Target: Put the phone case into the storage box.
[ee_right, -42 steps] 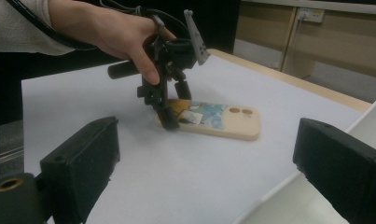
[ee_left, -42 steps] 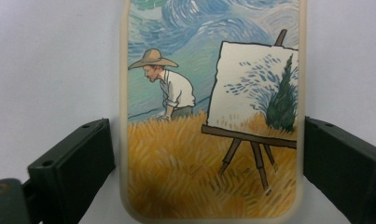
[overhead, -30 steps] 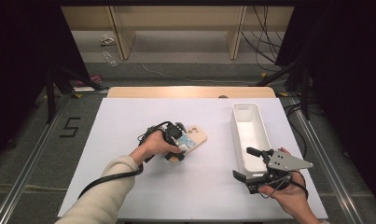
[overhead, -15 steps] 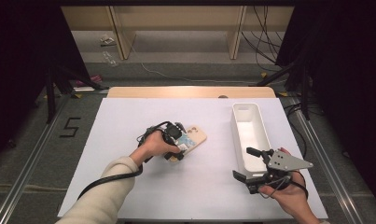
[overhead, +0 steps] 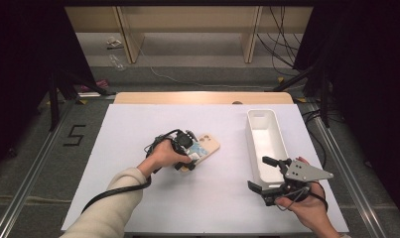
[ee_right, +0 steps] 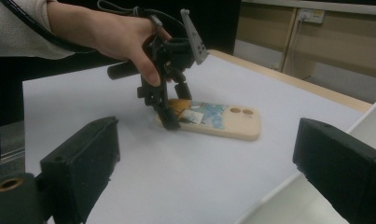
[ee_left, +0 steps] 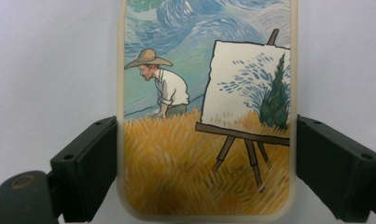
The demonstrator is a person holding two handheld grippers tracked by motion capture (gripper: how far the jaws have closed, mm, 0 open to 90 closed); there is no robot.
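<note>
In the high view the phone case (overhead: 206,147) lies flat on the white table (overhead: 138,124), a little left of the frame's centre, with its painted side up. The left gripper (overhead: 183,154) stands over the case's near end, held by the left hand (overhead: 163,154). In the left gripper view the case (ee_left: 206,107) runs up the middle of the frame, and the two black jaws sit against its long edges at lower left and lower right. They have just been closing on it, and the pads look pressed to the cream rim, though how firm the grip is cannot be judged from this close. In the right gripper view the left gripper (ee_right: 171,109) points steeply down onto the case (ee_right: 213,119), which rests on the table in mid-frame.

The right gripper (overhead: 267,174) hovers at the lower right of the high view, its jaws spread wide with nothing between them, just beside the near end of the white bin (overhead: 274,119). The right hand (overhead: 306,208) holds it from below.
</note>
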